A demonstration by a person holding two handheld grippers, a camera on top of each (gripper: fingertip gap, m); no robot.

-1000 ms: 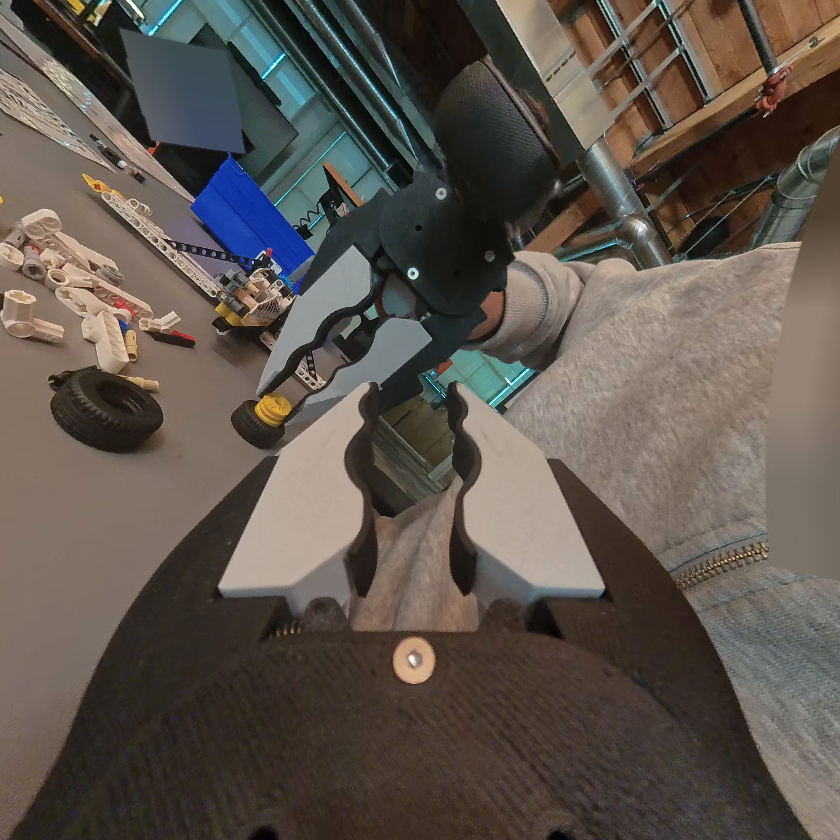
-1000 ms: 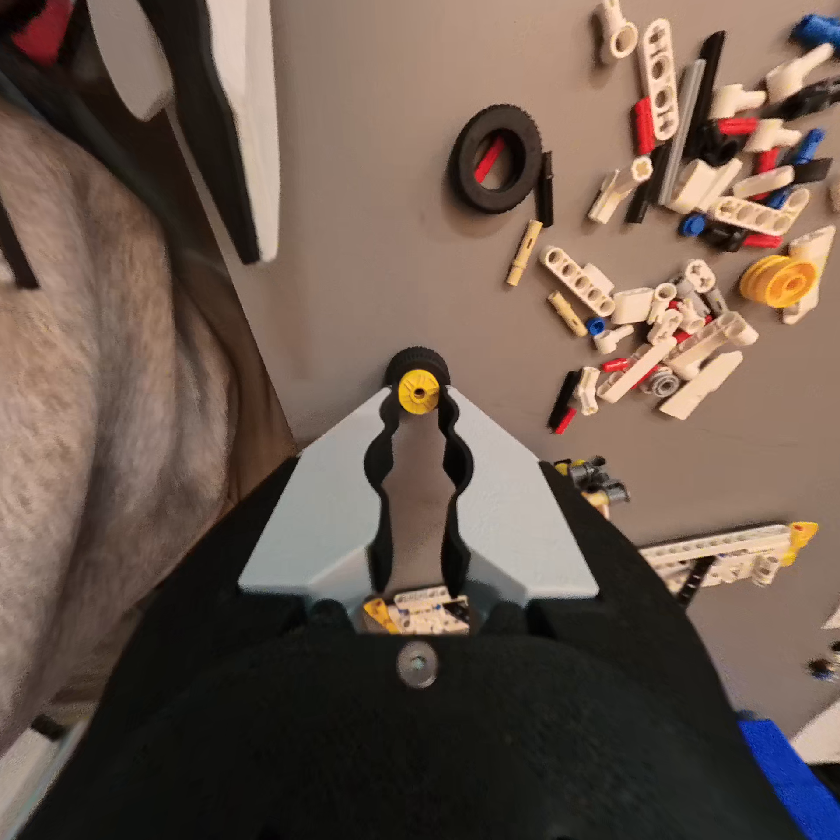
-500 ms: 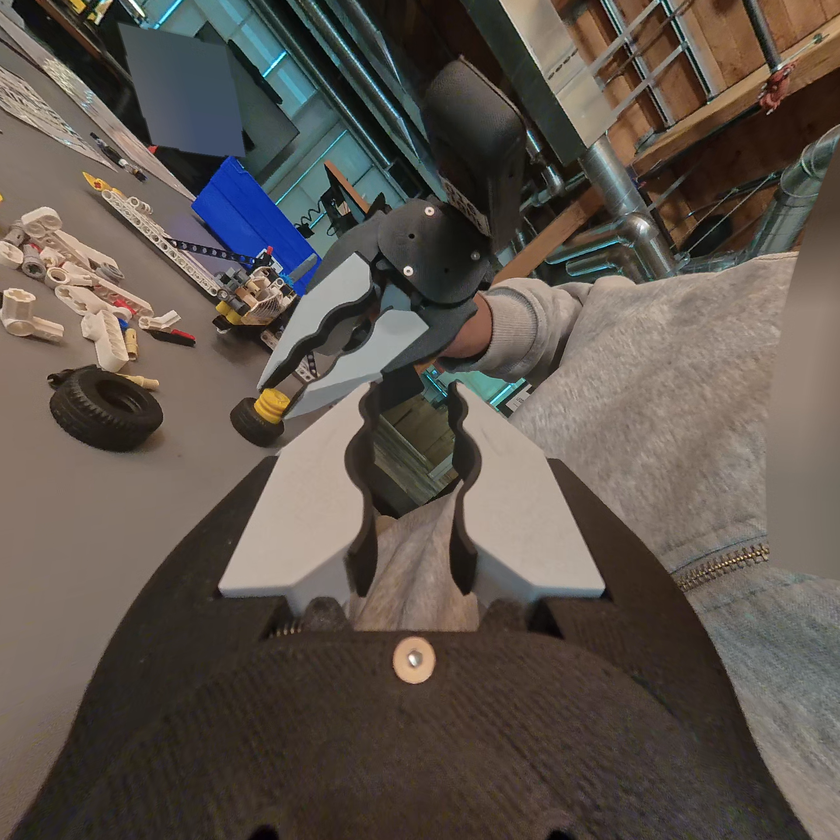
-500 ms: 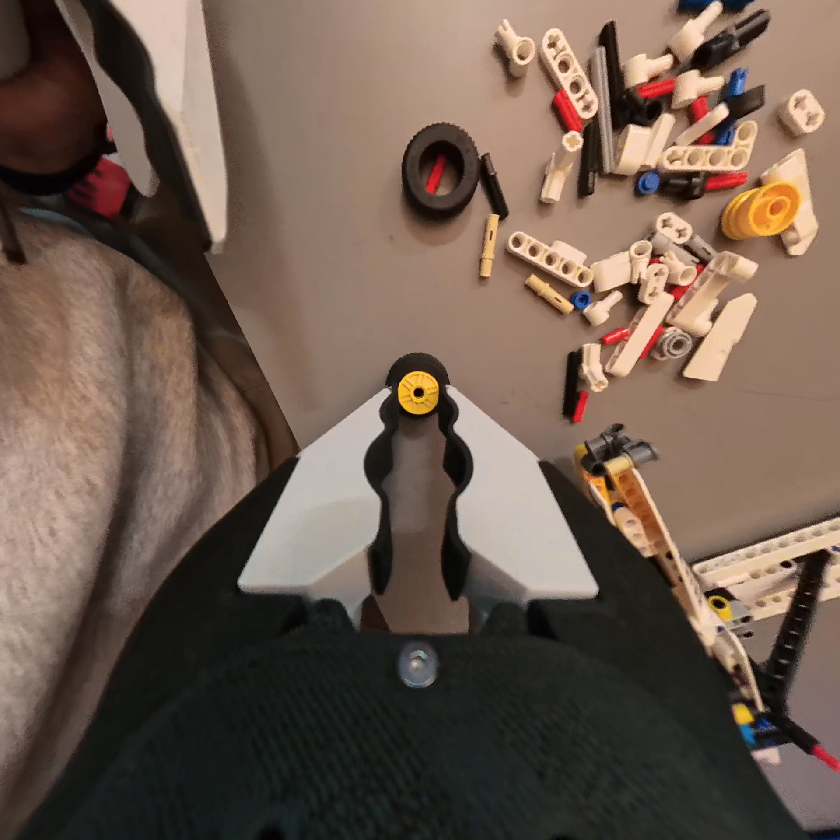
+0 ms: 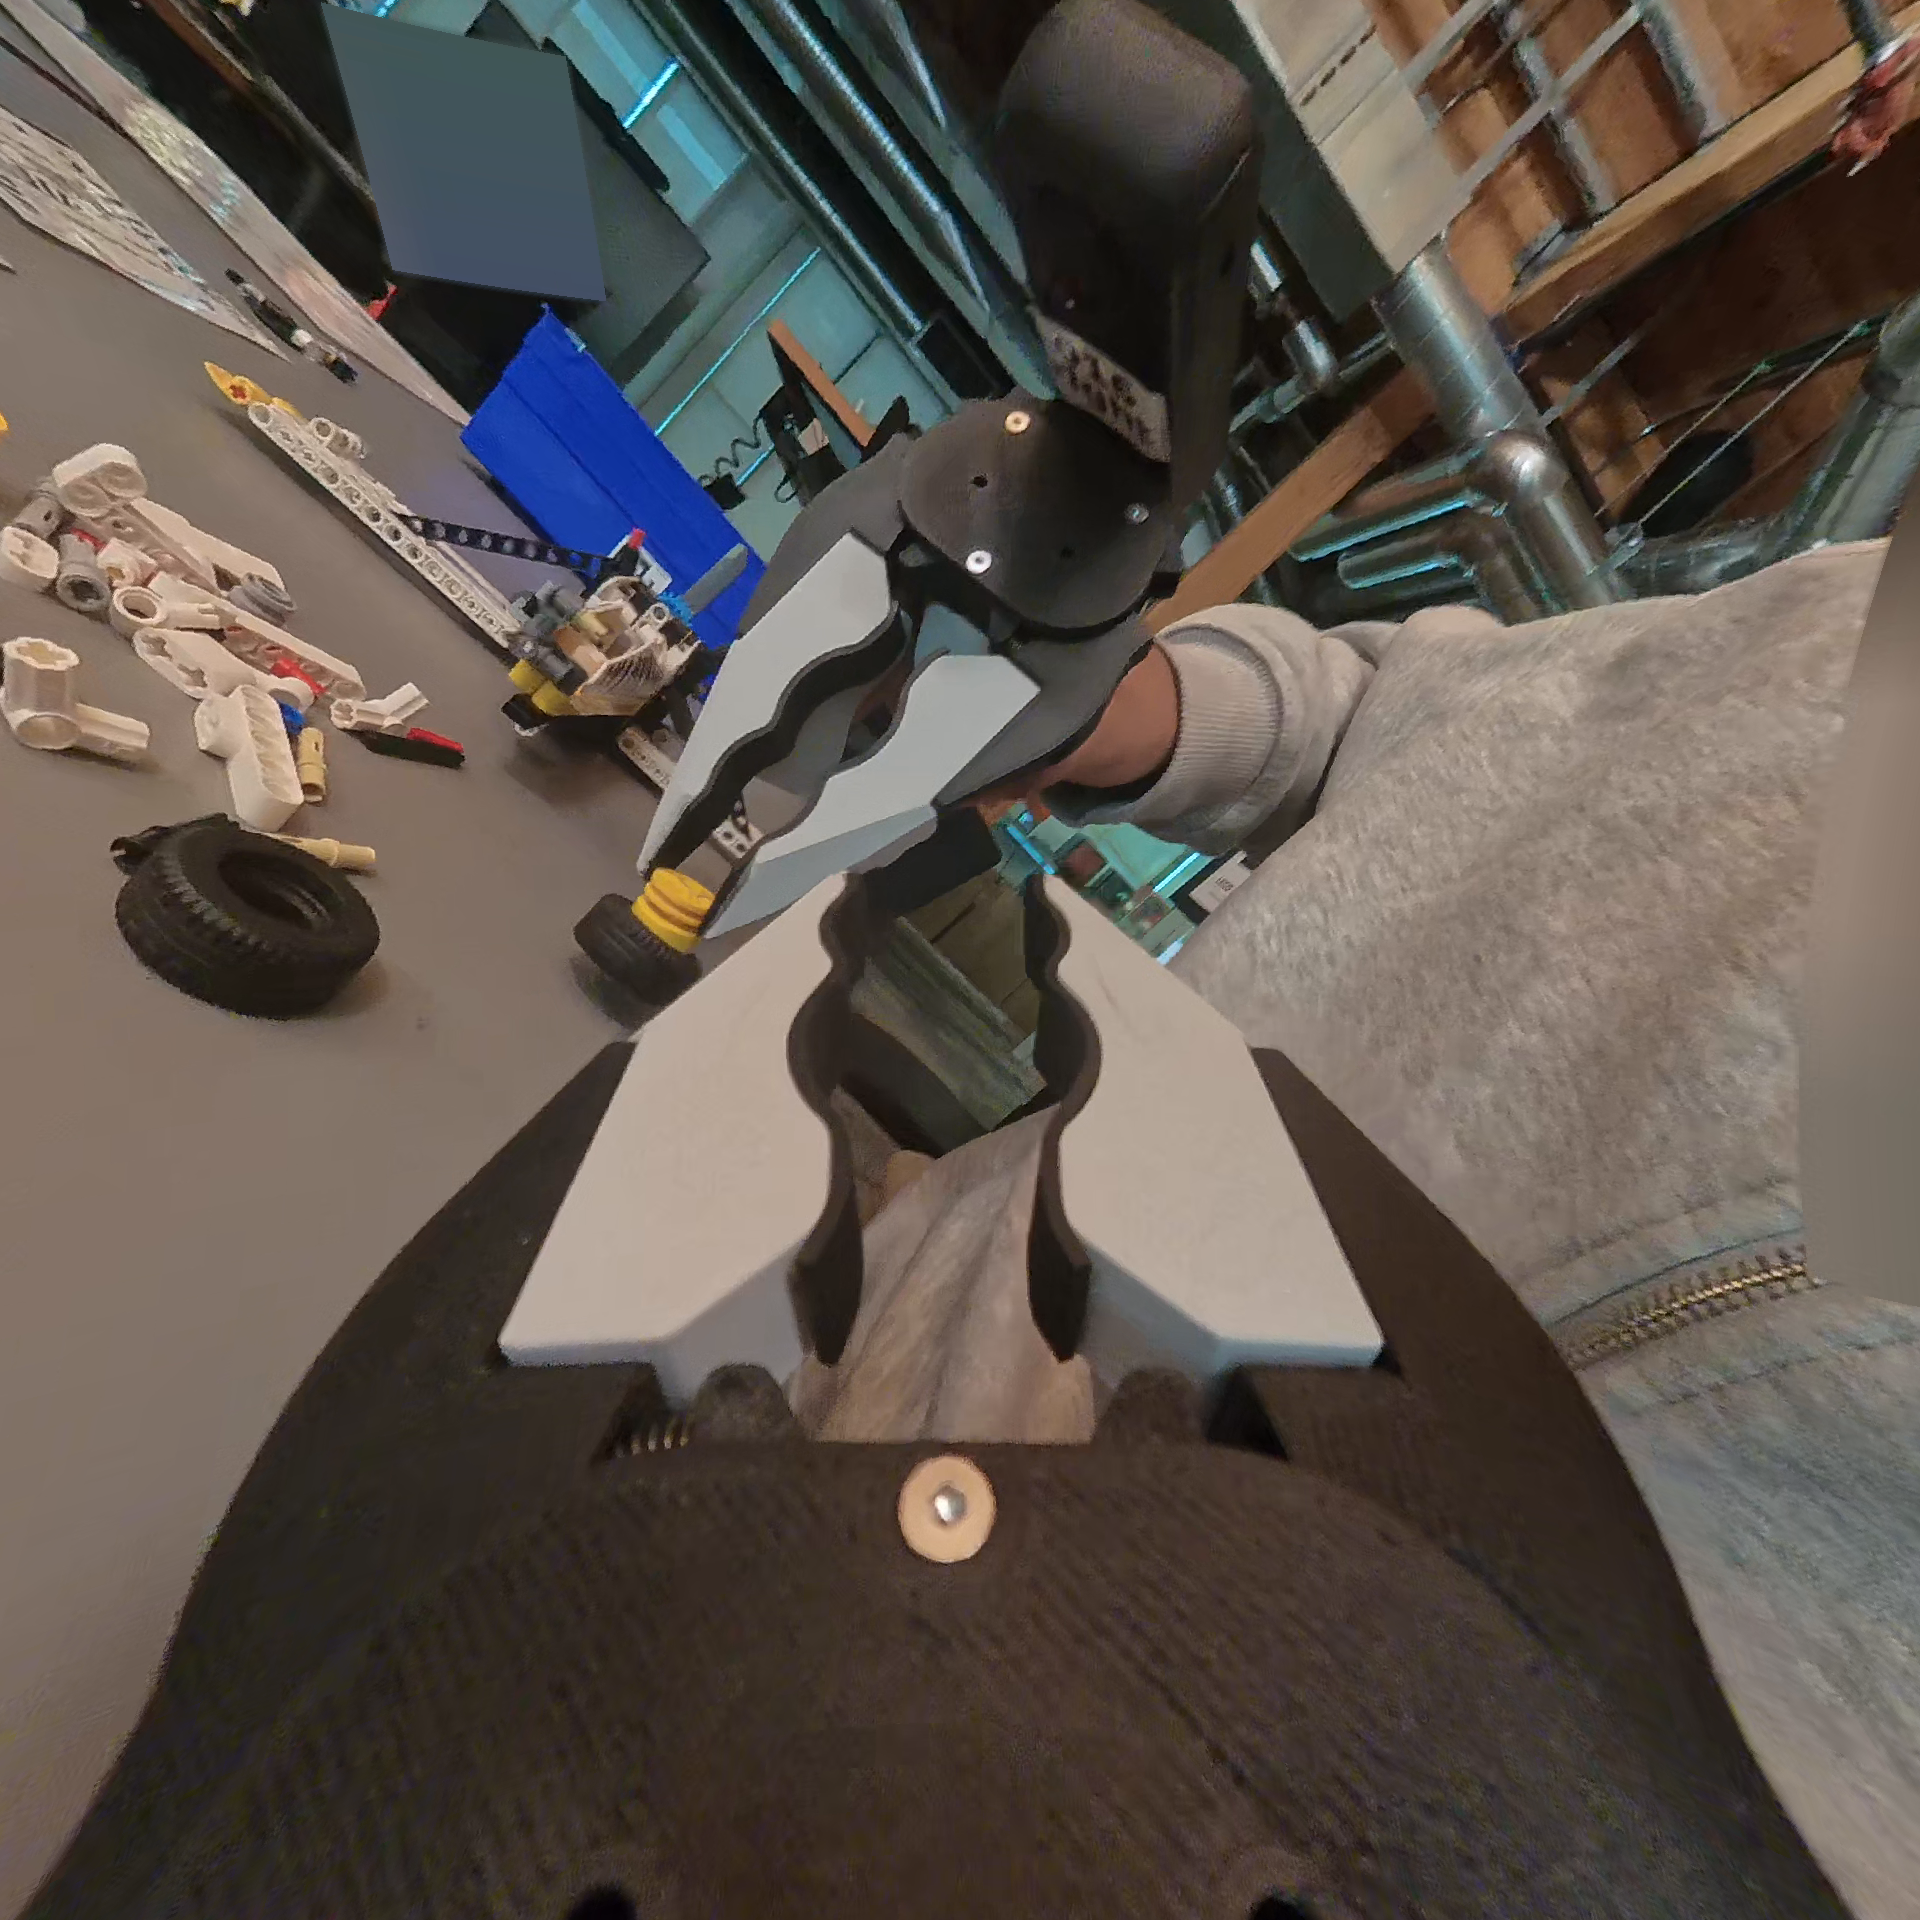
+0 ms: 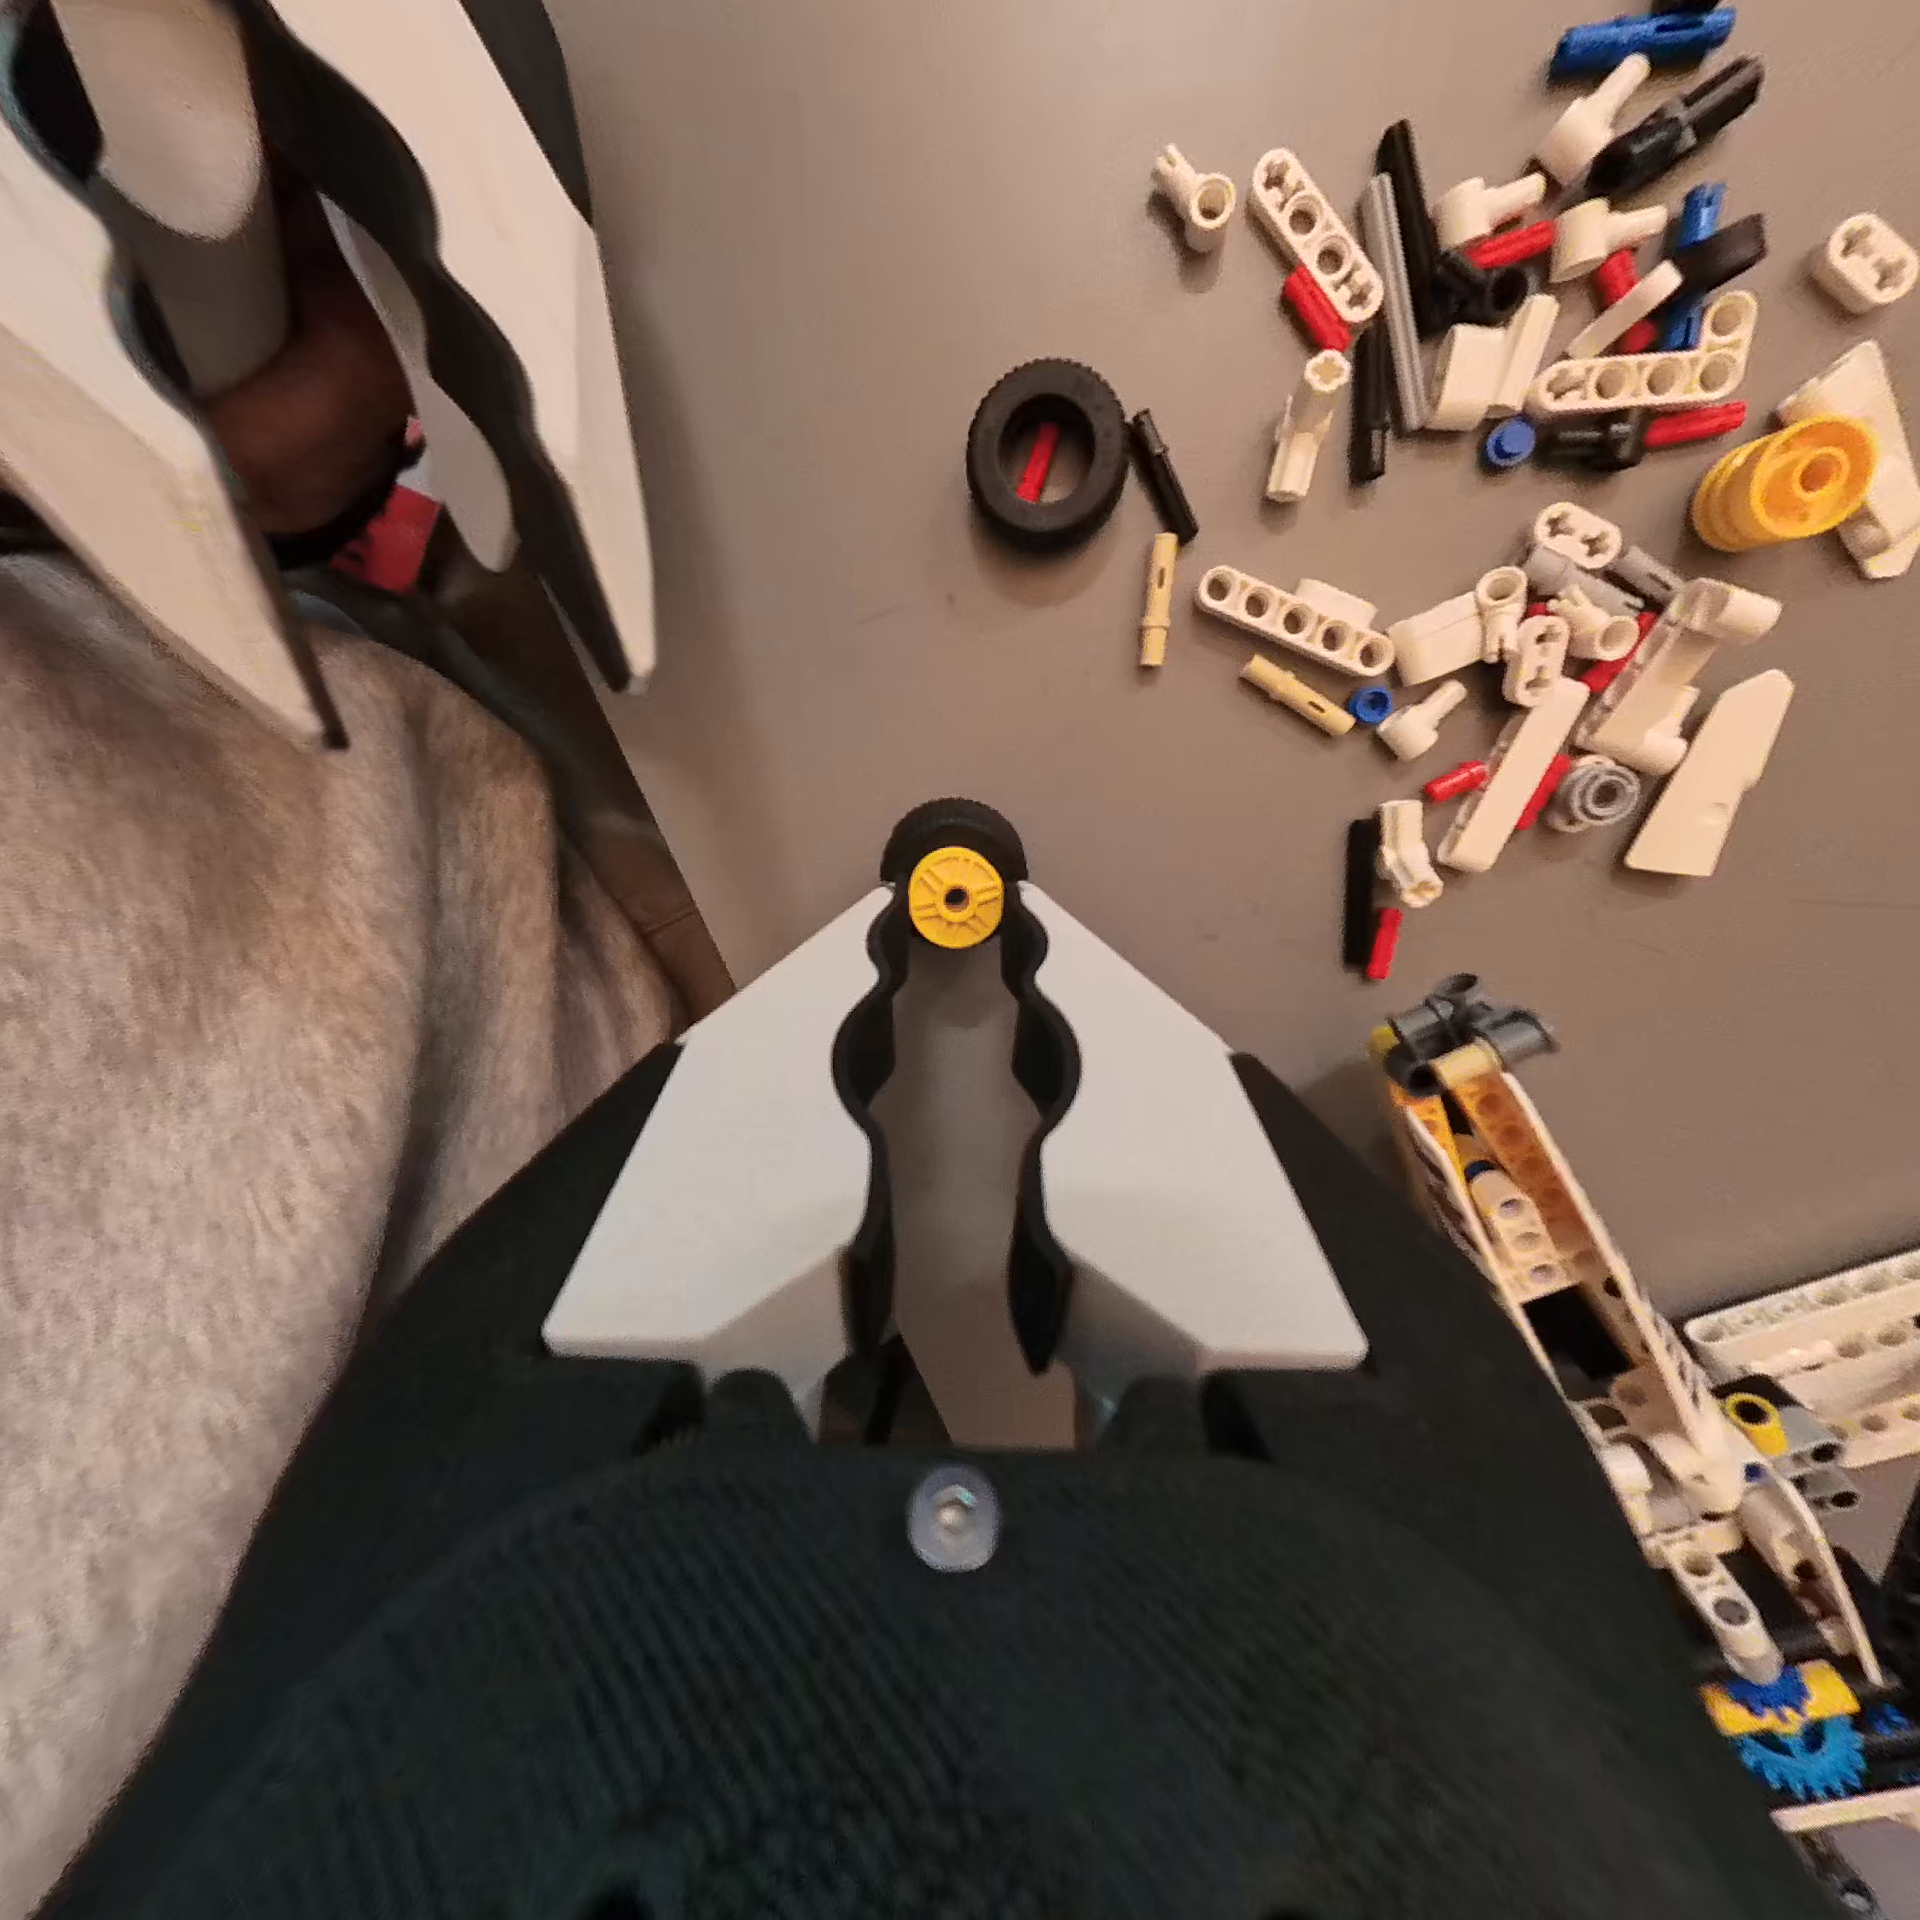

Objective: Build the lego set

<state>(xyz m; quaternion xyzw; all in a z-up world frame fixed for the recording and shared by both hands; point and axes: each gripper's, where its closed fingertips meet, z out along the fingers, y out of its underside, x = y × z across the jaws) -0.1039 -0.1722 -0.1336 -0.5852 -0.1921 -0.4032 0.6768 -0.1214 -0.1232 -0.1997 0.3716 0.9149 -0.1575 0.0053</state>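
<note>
A: Yellow hub (image 6: 955, 898), black tyre round it – small wheel, pinched at the tips of the right gripper (image 6: 957, 914). Jaws narrow, closed on the hub from both sides.

B: Wheel on the grey surface (image 6: 831, 416) or lifted?

A: Tyre looks to touch the surface in the left wrist view, wheel (image 5: 644, 930) near the edge closest to the person. Can't be sure abt contact.

B: Left gripper (image 5: 943, 904)?

A: Jaws apart, gap betw. them, nothing held. Points at the grey sweatshirt (image 5: 1507, 883) & the right gripper, off the surface edge.

B: Rest of the parts?

A: Loose black tyre (image 6: 1044, 459) w/ a red pin inside, lying flat, well apart from the held wheel. Beside it a black pin and a tan pin (image 6: 1156, 597). Farther right, a scatter of white, red, blue, black pieces (image 6: 1558, 623), plus a bigger yellow wheel hub (image 6: 1792, 483). Half-built white & yellow model (image 6: 1538, 1247) just right of the right gripper, lower right corner.

B: Background?

A: Blue bin (image 5: 603, 488) beyond the surface, metal pipes, wood beams.
</note>
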